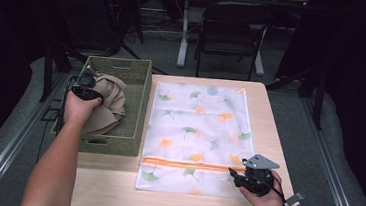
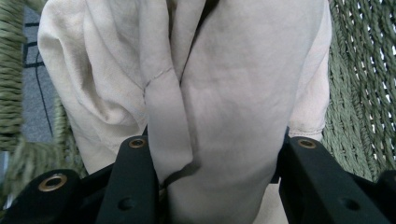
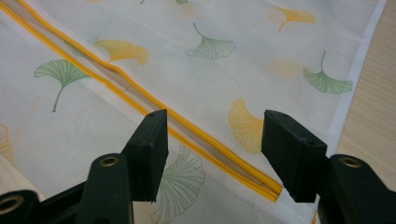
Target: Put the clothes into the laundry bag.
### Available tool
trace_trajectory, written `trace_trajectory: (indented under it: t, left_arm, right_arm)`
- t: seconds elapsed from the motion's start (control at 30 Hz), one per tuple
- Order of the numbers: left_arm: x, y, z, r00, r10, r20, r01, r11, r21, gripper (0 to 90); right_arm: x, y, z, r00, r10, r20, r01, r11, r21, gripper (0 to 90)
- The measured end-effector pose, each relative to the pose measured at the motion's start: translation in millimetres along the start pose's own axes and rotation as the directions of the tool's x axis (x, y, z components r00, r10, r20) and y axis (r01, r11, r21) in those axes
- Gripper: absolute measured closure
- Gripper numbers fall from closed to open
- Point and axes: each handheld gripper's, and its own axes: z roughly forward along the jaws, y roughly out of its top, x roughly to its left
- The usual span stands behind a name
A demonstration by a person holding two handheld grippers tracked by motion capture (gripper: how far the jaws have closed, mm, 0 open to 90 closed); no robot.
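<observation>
The left gripper (image 1: 88,85) clamps the bunched beige cloth (image 1: 111,99) over the green woven basket (image 1: 137,110), left of the white leaf-print mesh bag (image 1: 198,129), whose orange zipper (image 1: 185,164) lies crosswise beneath the open right gripper (image 1: 237,176).

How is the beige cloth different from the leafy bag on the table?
The beige cloth is plain and bunched up; the leafy bag is white with green and orange leaves and lies flat. The cloth sits at the woven basket, clamped in the left gripper; the bag rests on the table, with the open right gripper straddling its orange zipper. Both are soft fabric.
</observation>
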Motion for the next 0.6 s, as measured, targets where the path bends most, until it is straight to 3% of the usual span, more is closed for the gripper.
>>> trace_trajectory:
  t: [0.6]
  left_arm:
    - [-1.0,13.0,-31.5,1.0000,0.002,0.000,-0.002,0.9985,-0.054,61.0]
  right_arm:
    - [0.1,0.0,0.2,1.0000,-0.003,-0.002,0.003,1.000,-0.001,41.0]
